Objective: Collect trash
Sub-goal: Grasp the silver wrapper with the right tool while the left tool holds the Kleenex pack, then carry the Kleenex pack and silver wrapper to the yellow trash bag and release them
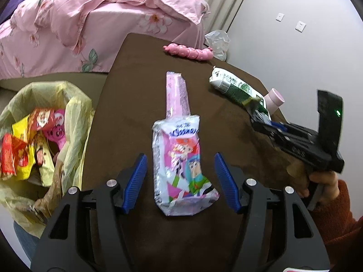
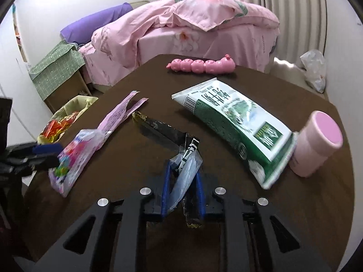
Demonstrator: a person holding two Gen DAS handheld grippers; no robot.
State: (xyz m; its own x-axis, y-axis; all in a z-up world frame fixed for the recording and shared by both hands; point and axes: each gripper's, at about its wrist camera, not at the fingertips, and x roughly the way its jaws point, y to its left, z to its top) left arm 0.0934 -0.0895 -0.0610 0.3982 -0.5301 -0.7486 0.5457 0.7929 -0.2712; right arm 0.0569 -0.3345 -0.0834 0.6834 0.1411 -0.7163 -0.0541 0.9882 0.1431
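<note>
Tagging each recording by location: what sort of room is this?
Most likely a bedroom: a bed with pink floral bedding, a purple pillow, and a brown table beside the bed.

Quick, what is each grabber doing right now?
Left gripper: open, around the cartoon wrapper, not squeezing.
Right gripper: closed, holding the black wrapper.

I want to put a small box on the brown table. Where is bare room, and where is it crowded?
Bare patches: the far-left part of the table before the pink caterpillar toy, and the near right below the green bag. Crowded: the middle, with the pink wrapper, black wrapper, pink cup and both tools.
</note>
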